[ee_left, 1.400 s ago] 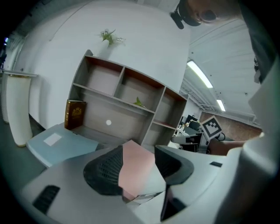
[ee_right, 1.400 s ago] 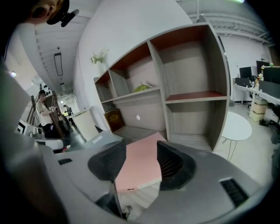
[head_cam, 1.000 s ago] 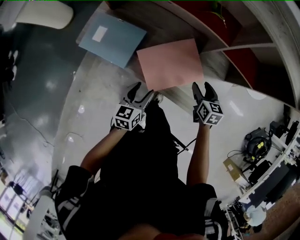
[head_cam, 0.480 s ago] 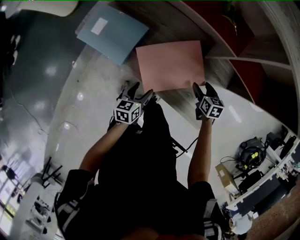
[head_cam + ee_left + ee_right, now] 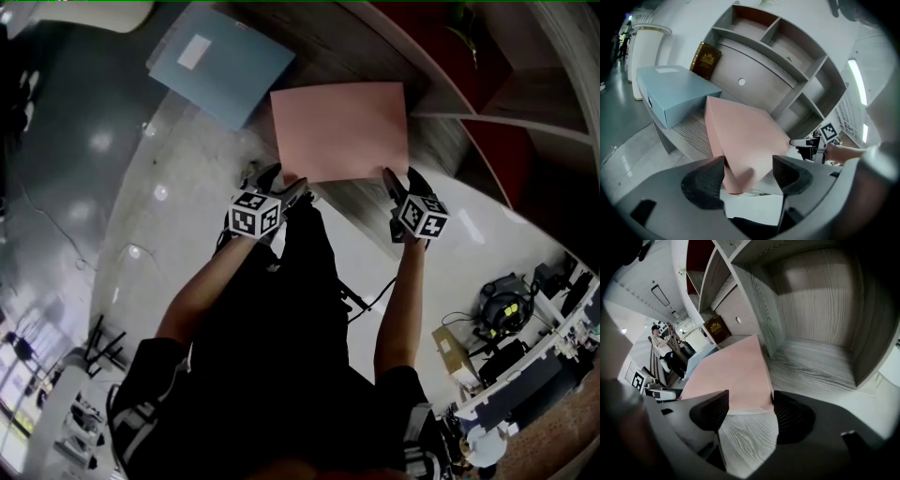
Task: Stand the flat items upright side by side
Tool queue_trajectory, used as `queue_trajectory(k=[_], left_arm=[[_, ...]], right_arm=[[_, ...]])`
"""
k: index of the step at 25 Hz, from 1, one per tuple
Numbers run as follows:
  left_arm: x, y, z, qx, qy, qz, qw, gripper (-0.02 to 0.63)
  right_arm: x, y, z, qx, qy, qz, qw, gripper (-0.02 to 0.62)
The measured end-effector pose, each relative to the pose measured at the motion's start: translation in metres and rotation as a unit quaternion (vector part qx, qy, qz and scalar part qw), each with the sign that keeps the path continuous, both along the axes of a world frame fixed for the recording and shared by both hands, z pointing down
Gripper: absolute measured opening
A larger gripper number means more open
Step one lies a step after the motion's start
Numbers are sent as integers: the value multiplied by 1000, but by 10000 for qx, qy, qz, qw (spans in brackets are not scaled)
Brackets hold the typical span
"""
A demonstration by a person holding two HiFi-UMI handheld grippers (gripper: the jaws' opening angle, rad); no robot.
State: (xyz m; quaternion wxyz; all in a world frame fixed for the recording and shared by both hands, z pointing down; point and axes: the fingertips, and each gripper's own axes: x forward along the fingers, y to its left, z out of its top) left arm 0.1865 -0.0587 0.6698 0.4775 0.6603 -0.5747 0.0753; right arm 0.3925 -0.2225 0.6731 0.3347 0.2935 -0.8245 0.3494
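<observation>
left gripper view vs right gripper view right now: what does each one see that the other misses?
Only the left gripper view: the right gripper, the white label on the blue box, a white pillar.
Only the right gripper view: the left gripper, a deep wood-grain shelf bay, people far behind.
Both: the pink folder lying flat, with a near corner between each gripper's jaws, which have just been opening and press nothing; the brown book.
</observation>
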Motion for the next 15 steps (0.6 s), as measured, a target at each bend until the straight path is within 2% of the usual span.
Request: queue_trajectory(k=[9,15], left_arm=[[-26,5,-7,42,238,523,9983,313],[-48,18,-12,70,288,1173,9927,313]], right_arm=[[1,59,-3,-312,72,106,9994,310],[-6,118,-10,-423,128,673,9968,310]])
